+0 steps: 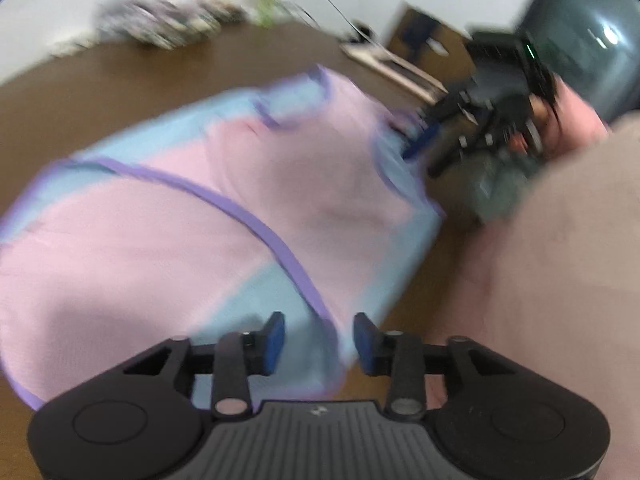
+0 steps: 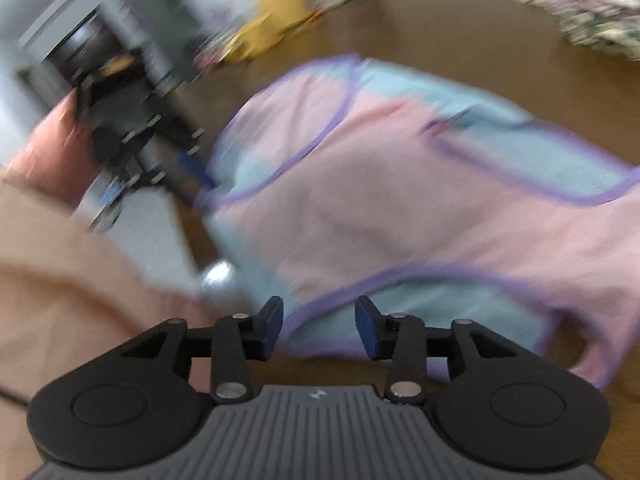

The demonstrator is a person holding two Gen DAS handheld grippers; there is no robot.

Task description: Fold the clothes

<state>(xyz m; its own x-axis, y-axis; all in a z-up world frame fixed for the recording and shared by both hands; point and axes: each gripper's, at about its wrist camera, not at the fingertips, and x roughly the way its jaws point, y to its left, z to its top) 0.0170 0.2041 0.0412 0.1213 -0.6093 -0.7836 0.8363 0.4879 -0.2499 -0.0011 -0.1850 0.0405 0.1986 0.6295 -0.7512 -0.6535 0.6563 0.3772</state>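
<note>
A pink and light-blue garment with purple trim [image 1: 224, 200] lies partly folded on the brown table [image 1: 120, 80]; it also shows in the right wrist view [image 2: 400, 200]. My left gripper [image 1: 319, 340] is open and empty above the garment's near edge. My right gripper [image 2: 319, 326] is open and empty above the garment's near hem. Each gripper shows blurred in the other's view, the right gripper [image 1: 424, 140] at the garment's right edge and the left gripper [image 2: 196, 172] at its left edge. Both views are motion-blurred.
Piles of other clothes [image 1: 160, 24] lie at the table's far edge, also in the right wrist view [image 2: 592, 20]. A yellow item [image 2: 268, 12] lies at the back. The person's pink sleeve [image 1: 560, 260] fills the right side. A dark chair [image 1: 580, 32] stands beyond the table.
</note>
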